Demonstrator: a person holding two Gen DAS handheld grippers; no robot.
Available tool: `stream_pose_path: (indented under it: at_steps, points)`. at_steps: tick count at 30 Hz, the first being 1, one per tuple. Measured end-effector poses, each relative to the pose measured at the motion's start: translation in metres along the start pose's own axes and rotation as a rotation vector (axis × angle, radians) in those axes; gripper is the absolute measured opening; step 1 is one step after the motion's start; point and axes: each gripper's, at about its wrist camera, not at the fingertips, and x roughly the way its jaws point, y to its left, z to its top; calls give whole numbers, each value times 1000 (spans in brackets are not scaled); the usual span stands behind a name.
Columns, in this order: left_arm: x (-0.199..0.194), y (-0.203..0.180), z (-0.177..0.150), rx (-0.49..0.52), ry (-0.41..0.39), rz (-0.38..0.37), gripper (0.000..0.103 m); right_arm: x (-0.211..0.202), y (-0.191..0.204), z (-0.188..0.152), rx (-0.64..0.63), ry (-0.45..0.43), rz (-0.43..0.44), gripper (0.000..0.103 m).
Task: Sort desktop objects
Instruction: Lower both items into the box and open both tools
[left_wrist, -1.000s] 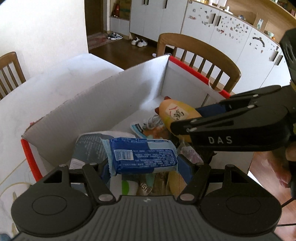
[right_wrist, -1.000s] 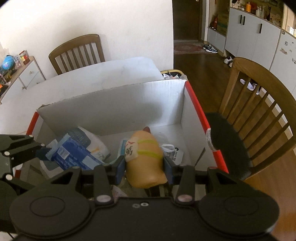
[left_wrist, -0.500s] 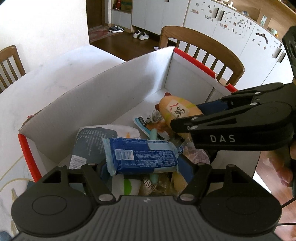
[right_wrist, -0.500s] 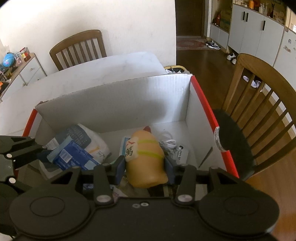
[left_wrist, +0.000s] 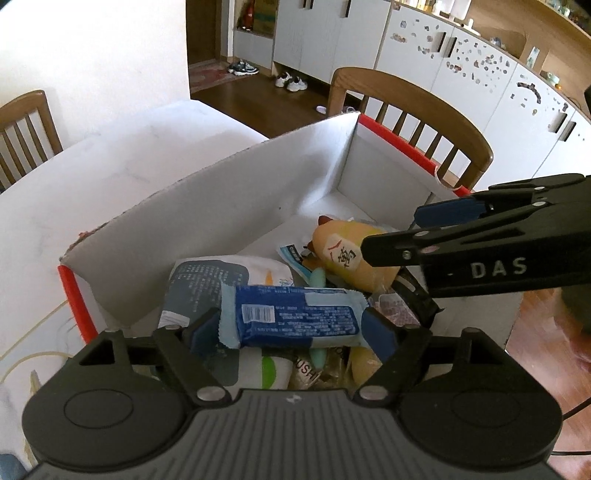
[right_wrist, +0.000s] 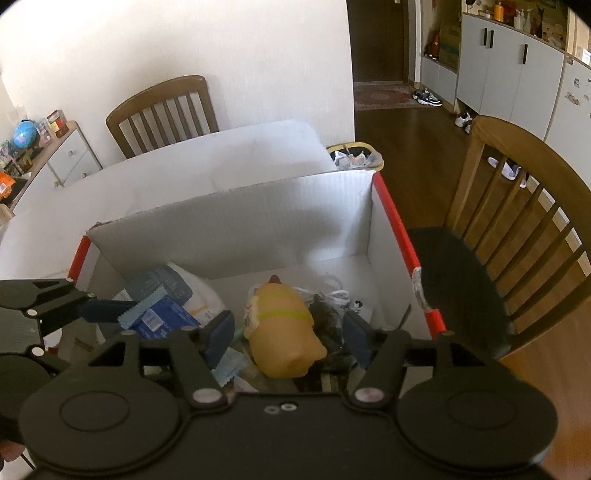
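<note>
The left gripper (left_wrist: 291, 328) has its two blue-padded fingers closed on the ends of a blue snack packet (left_wrist: 295, 319), which lies crosswise between them above the contents of a white cardboard box (left_wrist: 221, 206) with red edges. The right gripper (right_wrist: 288, 332) has its fingers spread wide, with a clear gap on either side of a yellow plush toy (right_wrist: 284, 325) that lies between them in the box, its red tip pointing towards the far wall; the toy is not clamped. In the left wrist view the same toy (left_wrist: 351, 258) lies just beyond the packet, partly behind the right gripper's black finger. Under and beside the packet sits a white and dark blue bag (left_wrist: 207, 280), and further small wrappers, too jumbled to identify, fill the near part of the box. The box stands on a white table (left_wrist: 92, 184), with a wooden chair (right_wrist: 517, 229) just beside its right wall and another chair (right_wrist: 162, 107) at the table's far end
</note>
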Motion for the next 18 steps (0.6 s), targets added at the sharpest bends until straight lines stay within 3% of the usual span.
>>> stream_pose_path:
  at_steps: [12,14,18]
  points:
    - [-26,1,-1,-43,-52,-12,84,-38,0,-4,-35,-44,70,66]
    - [-31,1,-2,-48,-64,-10,84,-47,-1,-6,-36,-63,83,74]
    - [-40,1,-6,-63,-75,9,84,-63,-2,-11,-40,-98,102,76]
